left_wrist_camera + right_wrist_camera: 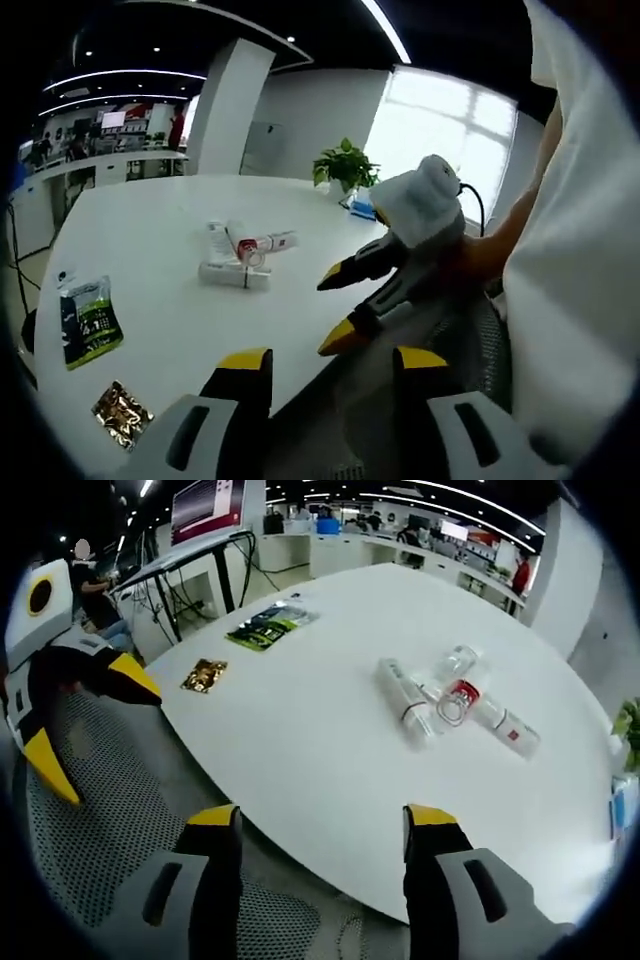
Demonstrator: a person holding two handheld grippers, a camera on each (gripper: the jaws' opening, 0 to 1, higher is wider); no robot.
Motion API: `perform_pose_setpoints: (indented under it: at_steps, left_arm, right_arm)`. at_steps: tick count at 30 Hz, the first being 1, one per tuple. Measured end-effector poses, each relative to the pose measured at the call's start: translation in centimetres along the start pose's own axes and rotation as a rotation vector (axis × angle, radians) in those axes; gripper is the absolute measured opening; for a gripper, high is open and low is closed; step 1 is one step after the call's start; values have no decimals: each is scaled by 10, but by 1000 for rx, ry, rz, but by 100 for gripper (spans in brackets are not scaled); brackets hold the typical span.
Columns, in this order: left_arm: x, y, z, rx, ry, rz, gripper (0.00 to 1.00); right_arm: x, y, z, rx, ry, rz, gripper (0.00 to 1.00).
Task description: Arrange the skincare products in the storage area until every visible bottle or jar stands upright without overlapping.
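Several skincare bottles and tubes [242,256] lie on their sides in an overlapping cluster on the white table [170,220]. In the right gripper view the same pile [450,700] includes a clear bottle [405,708] and a red-labelled tube [505,730]. My left gripper [332,372] is open and empty, held off the table's near edge. The right gripper [333,305] enters from the right, open, short of the pile. In its own view the right gripper [322,830] is open over the table edge. The left gripper [90,718] hangs open at the left.
A green packet [90,320] and a gold foil packet [122,412] lie near the table's left edge, also seen as green packet [270,625] and gold packet [205,675]. A mesh chair [110,820] sits below the grippers. A potted plant [345,165] stands at the far side.
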State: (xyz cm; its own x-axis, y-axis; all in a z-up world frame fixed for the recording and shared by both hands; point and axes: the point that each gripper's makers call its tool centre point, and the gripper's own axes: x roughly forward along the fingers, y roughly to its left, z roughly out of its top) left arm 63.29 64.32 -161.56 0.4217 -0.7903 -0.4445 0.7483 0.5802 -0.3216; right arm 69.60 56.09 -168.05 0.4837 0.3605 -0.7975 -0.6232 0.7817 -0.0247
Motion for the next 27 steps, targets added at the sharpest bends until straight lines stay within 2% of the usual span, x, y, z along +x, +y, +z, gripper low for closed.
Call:
perform_pose_setpoints:
  at_steps: [4, 8, 11, 14, 19, 25, 27]
  left_arm:
    - [-1, 4, 2, 20, -19, 24, 49]
    - [2, 2, 4, 37, -26, 31, 49]
    - [2, 10, 4, 39, -28, 71, 49]
    - [2, 15, 7, 29, -42, 97, 49]
    - [2, 19, 8, 55, -50, 124, 49]
    - [0, 26, 12, 55, -70, 154, 49]
    - [-1, 28, 12, 64, -69, 163, 49]
  right_arm:
    - [0, 4, -3, -3, 15, 17, 62]
    - [2, -5, -14, 32, 61, 5, 62]
    - [2, -1, -15, 31, 66, 19, 61]
    - [4, 3, -20, 26, 100, 35, 61]
    - [3, 3, -21, 49, 114, 43, 61]
    - [3, -2, -21, 124, 138, 38, 60]
    - [2, -12, -9, 197, 92, 24, 60]
